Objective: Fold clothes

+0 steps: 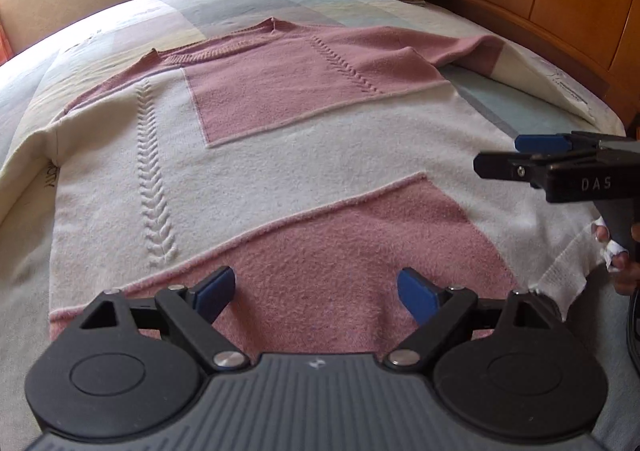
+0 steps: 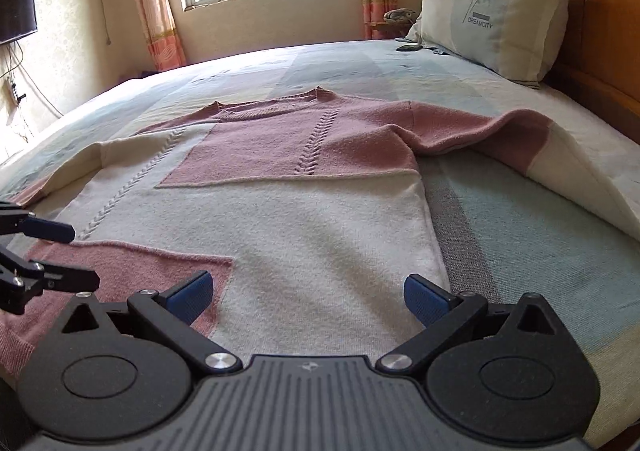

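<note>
**A:** Where is the garment, and how is it lying?

**B:** A pink and cream knitted sweater [image 1: 256, 155] is spread flat on a bed [image 2: 540, 219]. In the left wrist view it fills the centre of the frame, neckline toward the top, hem at the bottom edge. One sleeve runs off to the upper right, the other to the left edge. A pillow [image 2: 492, 11] sits at the upper right, against a wooden headboard [image 2: 608, 31].

**A:** Has any folding been done?

**B:** As far as I can judge, none. The body lies open in a single layer, both sleeves are stretched outward, and no part is turned over onto another. Folding the sleeves in and doubling the body all seem to remain.

**A:** What are the claws doing?

**B:** The left claw [image 1: 316, 287] is at the bottom centre of its own view, above the pink hem panel, its blue pads spread wide with nothing between them. The right claw [image 2: 308, 293] is at the bottom centre of its view, over the cream part of the hem near the sweater's right edge, also spread wide and empty. Neither is pinching the fabric.

**A:** Is the person visible?

**B:** Only fingers [image 1: 618, 259], at the right edge of the left wrist view, wrapped round the right claw's handle.

**A:** So what stage is this?

**B:** It looks like the very start, both claws placed near the hem for a first grasp.
</note>
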